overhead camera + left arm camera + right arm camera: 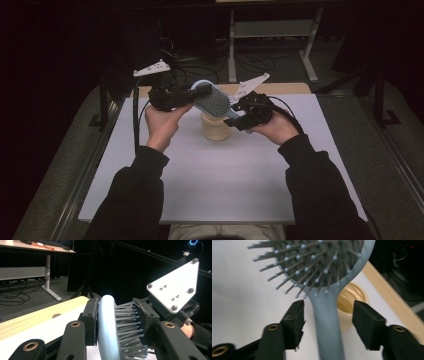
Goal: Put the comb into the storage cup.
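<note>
Left claw is clamping the pale-blue hairbrush by its head, mid-air above the tan wooden cup on the table, w/ right claw gaping round the handle, prob. needing to close next for a handover.

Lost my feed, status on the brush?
Left hand-held gripper shut on hairbrush head. Right hand-held gripper open around handle. Wooden cup below.

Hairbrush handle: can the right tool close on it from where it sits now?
Probably yes. The right tool is open with its jaws on either side of the hairbrush handle; nothing lies between. The left tool clamps the brush head.
</note>
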Available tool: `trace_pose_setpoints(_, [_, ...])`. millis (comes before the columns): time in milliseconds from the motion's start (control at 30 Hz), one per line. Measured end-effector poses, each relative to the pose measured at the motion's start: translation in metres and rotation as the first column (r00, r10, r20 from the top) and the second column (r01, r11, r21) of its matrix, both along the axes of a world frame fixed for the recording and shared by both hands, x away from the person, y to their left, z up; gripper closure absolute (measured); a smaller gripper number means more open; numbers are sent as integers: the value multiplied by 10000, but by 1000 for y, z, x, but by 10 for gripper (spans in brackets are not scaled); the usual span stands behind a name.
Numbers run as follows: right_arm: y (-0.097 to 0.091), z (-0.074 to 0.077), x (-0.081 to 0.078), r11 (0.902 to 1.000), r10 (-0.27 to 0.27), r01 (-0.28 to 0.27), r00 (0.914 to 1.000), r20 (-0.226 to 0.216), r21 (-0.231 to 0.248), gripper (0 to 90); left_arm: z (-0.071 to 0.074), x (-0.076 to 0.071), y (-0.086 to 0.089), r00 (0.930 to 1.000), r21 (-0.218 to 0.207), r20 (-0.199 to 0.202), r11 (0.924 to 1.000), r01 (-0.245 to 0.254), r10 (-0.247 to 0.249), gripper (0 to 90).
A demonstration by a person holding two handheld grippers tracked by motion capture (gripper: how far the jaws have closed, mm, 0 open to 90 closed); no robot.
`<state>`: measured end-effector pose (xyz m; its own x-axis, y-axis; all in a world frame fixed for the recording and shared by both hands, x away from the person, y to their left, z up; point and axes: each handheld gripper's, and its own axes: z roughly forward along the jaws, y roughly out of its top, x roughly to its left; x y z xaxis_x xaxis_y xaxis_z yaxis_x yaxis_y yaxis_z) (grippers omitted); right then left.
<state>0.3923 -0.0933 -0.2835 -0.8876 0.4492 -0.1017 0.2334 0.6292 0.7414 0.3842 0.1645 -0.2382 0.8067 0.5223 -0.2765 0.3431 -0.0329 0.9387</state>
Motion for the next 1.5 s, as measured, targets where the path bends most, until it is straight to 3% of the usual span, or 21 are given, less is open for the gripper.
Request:
trace_pose_setpoints(33, [-3, 1, 1, 9993, -28, 40, 9995, -309, 360, 306, 4, 0, 0, 10000, 153, 76, 9999, -49, 48, 582])
trace_pose_setpoints(100, [-6, 2, 2, 9972, -93, 132, 9986, -519, 739, 200, 8, 1, 0, 9999, 239, 128, 9997, -98, 95, 582])
trace_pose_setpoints(233, [-10, 3, 2, 9952, -293, 340, 9982, -518, 923, 115, 14, 2, 1, 9997, 326, 218, 9994, -93, 85, 582])
trace_pose_setpoints(267, [-13, 1, 3, 9933, -341, 407, 9975, -627, 1082, 54, 16, 2, 2, 9996, 345, 265, 9993, -132, 122, 581])
trace_pose_setpoints(367, [-16, -1, 4, 9907, -345, 452, 9958, -842, 1285, 0, 22, 3, 4, 9992, 436, 342, 9988, -227, 212, 581])
trace_pose_setpoints(567, [-29, -14, 3, 9825, -514, 706, 9922, -1132, 1725, 0, 34, 5, 11, 9974, 402, 530, 9979, -513, 492, 579])
trace_pose_setpoints(700, [-34, -19, 2, 9790, -692, 904, 9905, -1190, 1826, 0, 38, 8, 13, 9968, 348, 439, 9971, -683, 668, 578])
trace_pose_setpoints(867, [-43, -24, -3, 9719, -777, 978, 9919, -1002, 2143, 0, 45, 13, 14, 9941, 664, 564, 9931, -968, 931, 578])
trace_pose_setpoints(1067, [-52, -31, -6, 9679, -968, 1124, 9922, -792, 2247, 0, 52, 14, 18, 9912, 653, 720, 9911, -1161, 1113, 577])
trace_pose_setpoints(1500, [-79, -47, -14, 9562, -1238, 1422, 9885, -866, 2560, 0, 61, 12, 28, 9864, 536, 895, 9882, -1432, 1380, 575])
